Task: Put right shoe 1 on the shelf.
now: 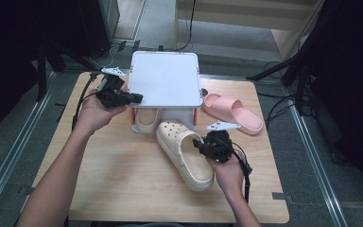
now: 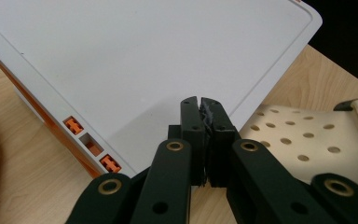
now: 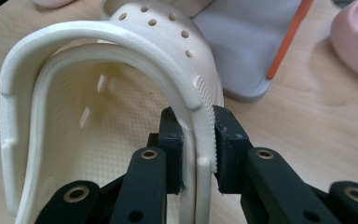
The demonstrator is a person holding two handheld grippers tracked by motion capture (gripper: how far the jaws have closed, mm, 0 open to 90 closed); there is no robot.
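A cream clog [image 1: 185, 155] with holes in its toe lies on the wooden table [image 1: 123, 175], toe toward a white rack. My right gripper [image 1: 199, 143] is shut on the clog's side wall [image 3: 200, 140], one jaw inside the shoe and one outside. A second cream clog [image 1: 146, 119] sits on the lower level of the white shelf rack [image 1: 165, 78]. My left gripper [image 1: 139, 98] is shut with nothing between its jaws, its tips [image 2: 200, 109] at the left edge of the rack's white top [image 2: 144, 60]. The perforated toe of the clog [image 2: 298, 135] lies beyond them.
A pink slide sandal [image 1: 234, 112] lies on the table right of the rack, seen too as a pink slide [image 3: 354, 37]. The rack has orange uprights [image 3: 286, 39]. Bare wood stretches across the table's front left. Dark stands and cables surround the table.
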